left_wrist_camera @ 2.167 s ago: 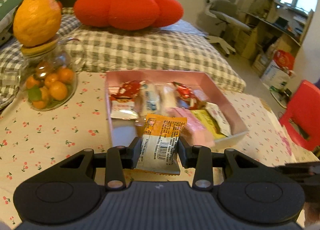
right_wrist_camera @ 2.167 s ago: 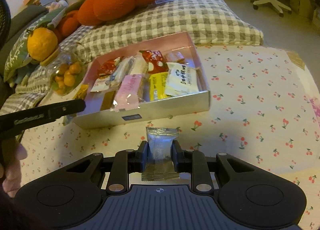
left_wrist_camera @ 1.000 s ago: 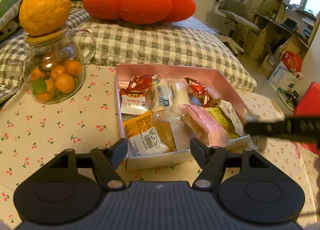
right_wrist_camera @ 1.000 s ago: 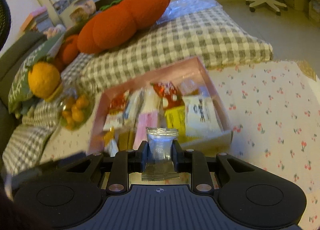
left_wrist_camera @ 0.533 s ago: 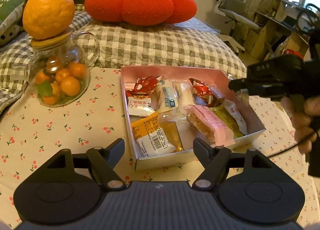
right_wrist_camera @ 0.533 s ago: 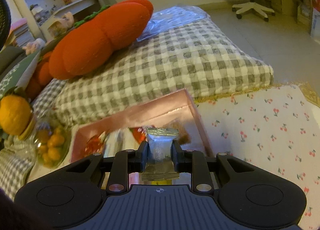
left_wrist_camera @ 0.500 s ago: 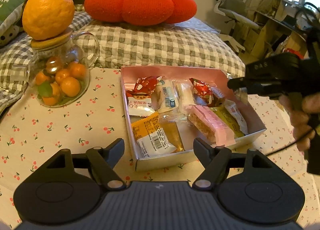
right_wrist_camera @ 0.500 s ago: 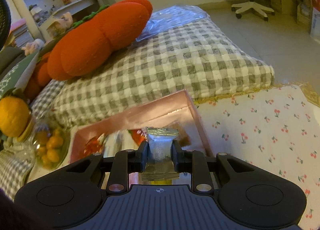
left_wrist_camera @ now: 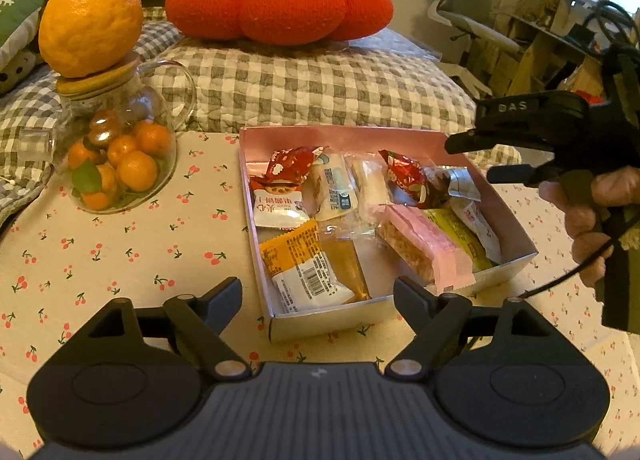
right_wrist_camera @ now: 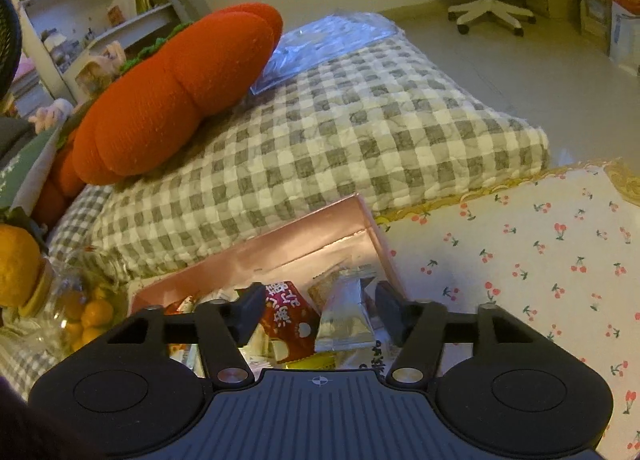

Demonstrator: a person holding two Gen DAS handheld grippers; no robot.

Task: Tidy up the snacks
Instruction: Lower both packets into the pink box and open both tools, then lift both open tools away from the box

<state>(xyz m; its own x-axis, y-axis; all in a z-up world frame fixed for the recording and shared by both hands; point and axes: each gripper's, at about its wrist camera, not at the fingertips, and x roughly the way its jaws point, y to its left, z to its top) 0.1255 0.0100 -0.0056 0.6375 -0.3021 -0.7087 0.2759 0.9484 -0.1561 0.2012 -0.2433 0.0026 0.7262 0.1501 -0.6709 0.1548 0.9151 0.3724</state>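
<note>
Now the silver packet (right_wrist_camera: 344,314) is lying in the pink box (left_wrist_camera: 256,252) at its two o'clock corner; your right gripper (right_wrist_camera: 316,310) jaws have just been opening off it, your left gripper (left_wrist_camera: 318,294) jaws widening, empty, at six o'clock.

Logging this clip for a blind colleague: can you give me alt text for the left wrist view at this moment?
The open, empty left gripper hovers before a pink box of wrapped snacks on a cherry-print tablecloth. At right, the hand-held right gripper is open over the box's far corner, a silver packet lying just below it. A glass jar of small oranges stands left.
</note>
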